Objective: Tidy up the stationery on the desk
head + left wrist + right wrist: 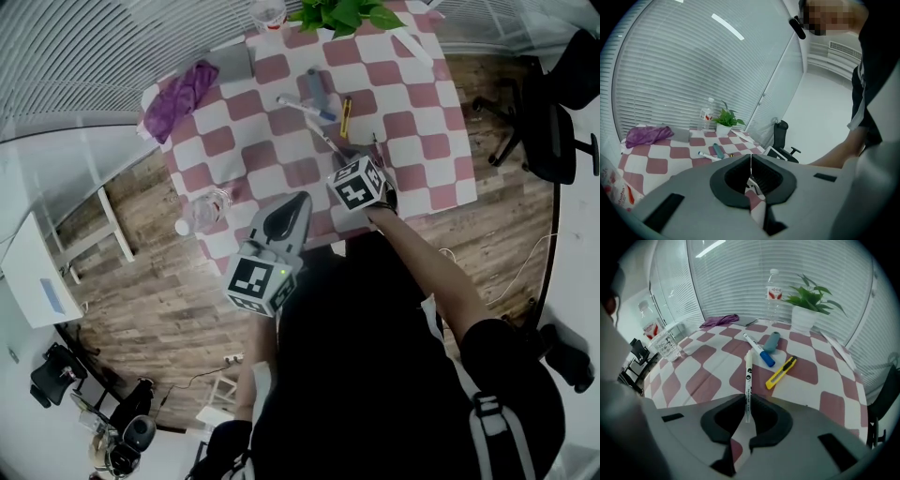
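White pen (748, 376): near end pinched in right tool (747, 411), pointing out over bench (820, 392) near marker (759, 351); advise firm grip, level lift; left tool (751, 166) closed, empty.

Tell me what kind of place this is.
Probably an office: a desk under a checkered cloth with stationery such as a white pen, a black swivel chair beside it, and slatted blinds across the windows.
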`<act>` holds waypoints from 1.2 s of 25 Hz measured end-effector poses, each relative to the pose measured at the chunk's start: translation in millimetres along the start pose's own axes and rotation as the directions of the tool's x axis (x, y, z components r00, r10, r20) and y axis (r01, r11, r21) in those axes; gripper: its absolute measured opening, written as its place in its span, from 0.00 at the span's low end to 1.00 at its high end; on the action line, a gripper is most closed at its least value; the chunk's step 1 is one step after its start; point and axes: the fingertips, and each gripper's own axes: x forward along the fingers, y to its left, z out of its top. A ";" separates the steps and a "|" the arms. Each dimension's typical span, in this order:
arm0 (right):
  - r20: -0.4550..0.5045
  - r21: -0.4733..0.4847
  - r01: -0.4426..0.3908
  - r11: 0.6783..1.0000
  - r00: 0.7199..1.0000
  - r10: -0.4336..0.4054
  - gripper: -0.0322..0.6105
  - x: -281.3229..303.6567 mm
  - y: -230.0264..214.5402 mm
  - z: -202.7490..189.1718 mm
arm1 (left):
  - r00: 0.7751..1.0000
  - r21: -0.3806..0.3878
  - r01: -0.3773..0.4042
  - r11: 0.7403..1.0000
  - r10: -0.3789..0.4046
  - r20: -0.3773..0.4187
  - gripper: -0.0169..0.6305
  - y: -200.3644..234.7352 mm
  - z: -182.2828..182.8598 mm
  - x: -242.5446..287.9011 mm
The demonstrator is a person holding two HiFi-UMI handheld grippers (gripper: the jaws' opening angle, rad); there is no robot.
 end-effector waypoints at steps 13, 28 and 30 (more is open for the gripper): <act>0.037 0.322 0.101 0.941 0.992 -0.119 0.14 -48.8 -32.5 -57.2 | 0.998 0.023 0.054 0.998 -0.053 -0.014 0.08 -35.7 -2.2 28.3; -0.010 0.436 0.118 0.892 0.992 -0.126 0.14 -39.4 -38.2 -77.9 | 0.998 0.048 0.061 0.997 -0.060 -0.024 0.08 -46.6 -3.1 34.5; -0.015 0.429 0.119 0.896 0.992 -0.125 0.16 -39.8 -37.3 -78.2 | 0.998 0.051 0.063 0.997 -0.062 -0.025 0.08 -46.2 -2.9 34.1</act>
